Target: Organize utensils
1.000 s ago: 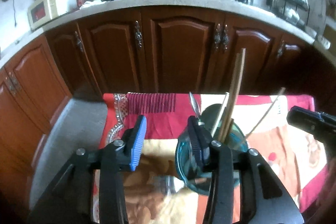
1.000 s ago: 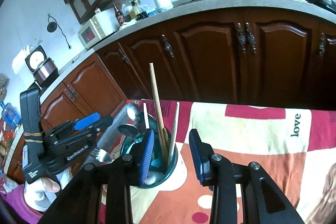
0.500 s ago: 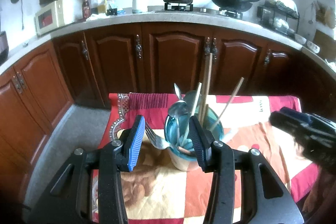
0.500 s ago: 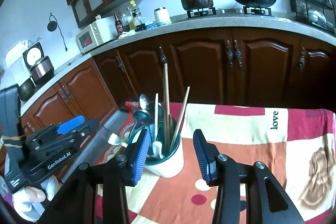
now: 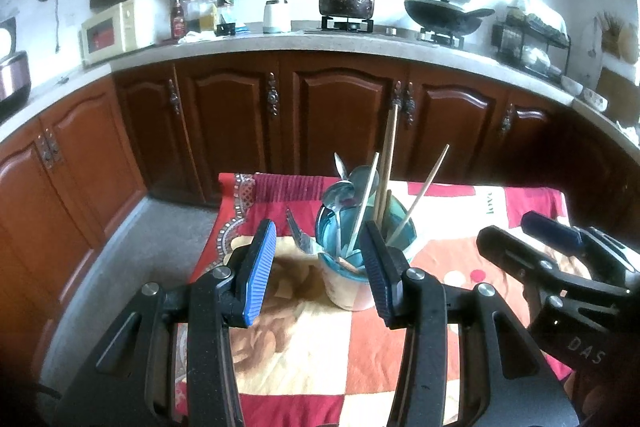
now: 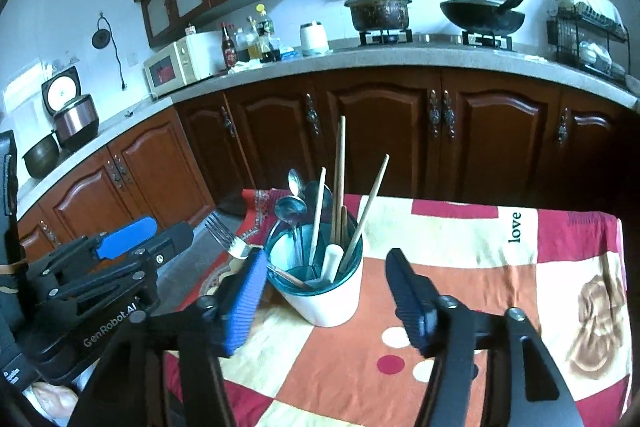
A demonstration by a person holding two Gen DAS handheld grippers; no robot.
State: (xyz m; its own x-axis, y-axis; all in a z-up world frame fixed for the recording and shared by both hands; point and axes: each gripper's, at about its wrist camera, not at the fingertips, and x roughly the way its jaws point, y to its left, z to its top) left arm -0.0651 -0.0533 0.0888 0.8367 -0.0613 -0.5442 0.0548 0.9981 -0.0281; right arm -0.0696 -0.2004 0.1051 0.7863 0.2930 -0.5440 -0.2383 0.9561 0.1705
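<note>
A white utensil holder with a teal inside (image 6: 326, 291) stands on the patterned tablecloth (image 6: 460, 275). It holds spoons (image 6: 292, 207), wooden chopsticks (image 6: 340, 183) and a fork (image 6: 226, 241) leaning out to the left. It also shows in the left wrist view (image 5: 360, 259). My left gripper (image 5: 320, 267) is open and empty, back from the holder. My right gripper (image 6: 332, 299) is open and empty, also back from it. Each gripper shows in the other's view, the right one (image 5: 552, 255) and the left one (image 6: 120, 259).
The table's far edge faces dark wooden cabinets (image 6: 380, 131). The counter above carries a microwave (image 6: 180, 65), bottles, a pot (image 6: 378, 11) and a wok. Grey floor (image 5: 120, 267) lies left of the table.
Both grippers have pulled back and up from the holder, which now looks smaller and farther away. The fork now leans out of the holder. Both stay open.
</note>
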